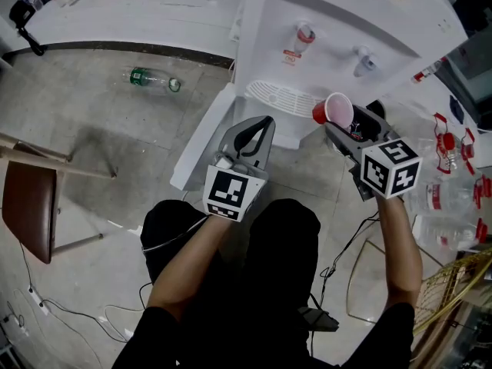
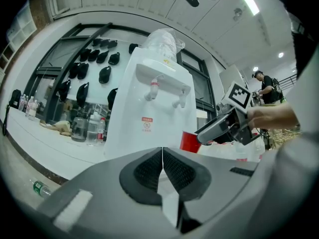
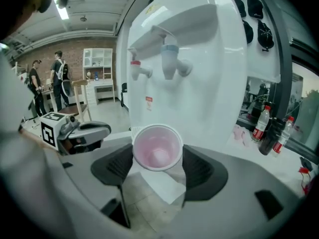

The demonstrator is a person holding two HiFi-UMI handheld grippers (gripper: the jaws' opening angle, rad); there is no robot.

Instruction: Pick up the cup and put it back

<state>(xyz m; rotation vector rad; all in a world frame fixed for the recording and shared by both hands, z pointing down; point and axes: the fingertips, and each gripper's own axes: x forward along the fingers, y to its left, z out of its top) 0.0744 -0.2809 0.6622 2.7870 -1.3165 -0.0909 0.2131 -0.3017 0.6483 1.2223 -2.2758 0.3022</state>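
A red plastic cup (image 1: 335, 111) with a pale inside is held off the floor, tilted, in my right gripper (image 1: 342, 125), which is shut on it. Its open mouth (image 3: 157, 147) faces the right gripper's camera, just in front of the white water dispenser (image 1: 338, 29) and to the right of its drip tray (image 1: 281, 98). My left gripper (image 1: 255, 133) is shut and empty, low in front of the dispenser's base. From the left gripper view the cup (image 2: 190, 142) shows at the tip of the right gripper (image 2: 222, 127).
Two taps (image 3: 149, 63) stick out of the dispenser above the cup. A green bottle (image 1: 152, 79) lies on the floor at left, a brown chair (image 1: 31, 206) further left. Plastic bottles (image 1: 453, 194) and a wicker basket (image 1: 453, 283) stand at right. People stand far behind.
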